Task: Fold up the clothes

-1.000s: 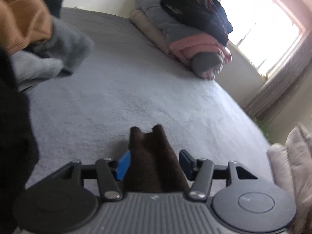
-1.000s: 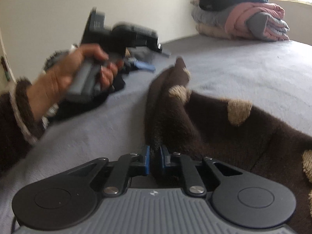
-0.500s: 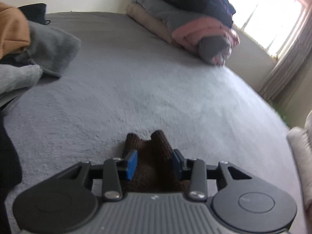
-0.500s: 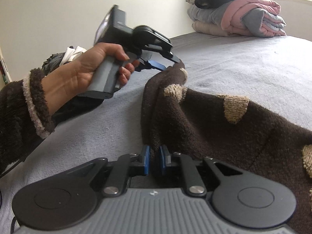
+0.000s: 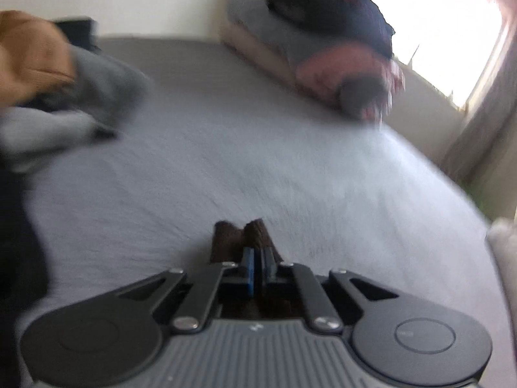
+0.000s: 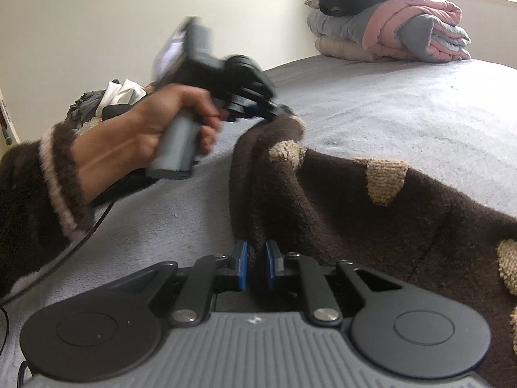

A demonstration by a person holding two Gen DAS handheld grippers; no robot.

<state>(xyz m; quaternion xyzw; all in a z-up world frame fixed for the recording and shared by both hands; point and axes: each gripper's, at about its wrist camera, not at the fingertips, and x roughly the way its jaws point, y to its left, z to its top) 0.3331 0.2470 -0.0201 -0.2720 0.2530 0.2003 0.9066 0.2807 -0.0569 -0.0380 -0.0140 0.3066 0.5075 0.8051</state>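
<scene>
A dark brown fleece garment [image 6: 371, 220] with tan patches lies on the grey bed [image 6: 404, 103]. My right gripper [image 6: 256, 263] is shut on its near edge, blue pads pinching a fold. In the right wrist view a hand holds my left gripper [image 6: 278, 111], which clamps the far corner of the same garment. In the blurred left wrist view my left gripper [image 5: 258, 268] is shut on a tuft of the brown garment [image 5: 242, 239] sticking up past the blue pads.
A stack of folded clothes [image 6: 387, 22] [image 5: 323, 48] sits at the far edge of the bed by the window. A heap of unfolded clothes [image 5: 51, 97] in orange, grey and black lies at the left. A cable [image 6: 64, 252] trails below the sleeve.
My left gripper has closed from open onto the brown garment's far corner. The right gripper has kept its hold on the near edge. The left view is now blurred from motion.
</scene>
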